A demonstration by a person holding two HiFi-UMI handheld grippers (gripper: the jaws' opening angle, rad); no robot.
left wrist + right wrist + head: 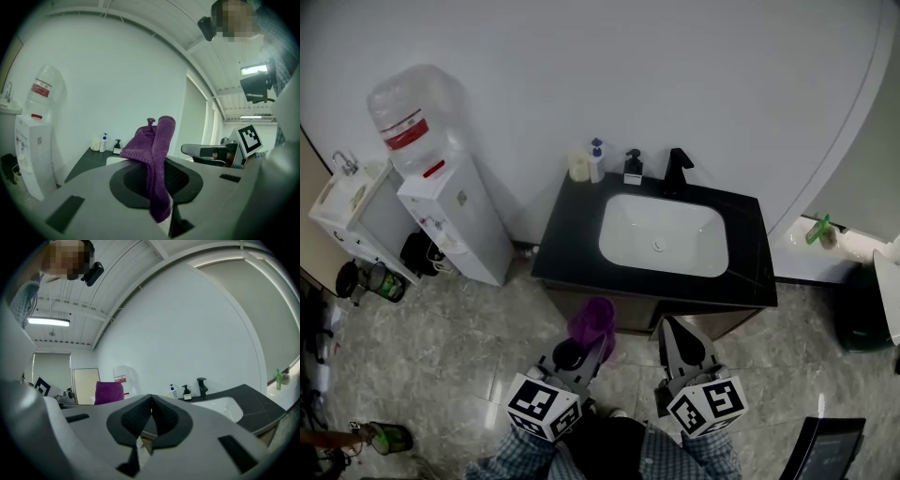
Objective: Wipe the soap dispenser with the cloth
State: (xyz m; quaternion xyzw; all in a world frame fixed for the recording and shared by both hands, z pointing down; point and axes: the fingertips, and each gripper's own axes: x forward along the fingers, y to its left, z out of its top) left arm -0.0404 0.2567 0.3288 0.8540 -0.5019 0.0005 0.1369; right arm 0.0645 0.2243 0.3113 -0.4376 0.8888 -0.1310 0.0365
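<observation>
The black soap dispenser [633,167] stands at the back of the black vanity top [562,246], left of the tap [676,171]; it also shows small in the left gripper view [116,146] and the right gripper view [186,393]. My left gripper [592,339] is shut on a purple cloth [594,322], which sticks up and hangs over the jaws [153,159]. My right gripper [679,337] is shut with nothing in it [151,399]. Both hover over the floor in front of the vanity, well short of the dispenser.
A white basin [664,234] is sunk in the vanity top. A blue-capped bottle [596,159] and a cream cup [577,165] stand left of the dispenser. A water cooler [450,202] stands at the left. A dark bin [865,309] sits at the right.
</observation>
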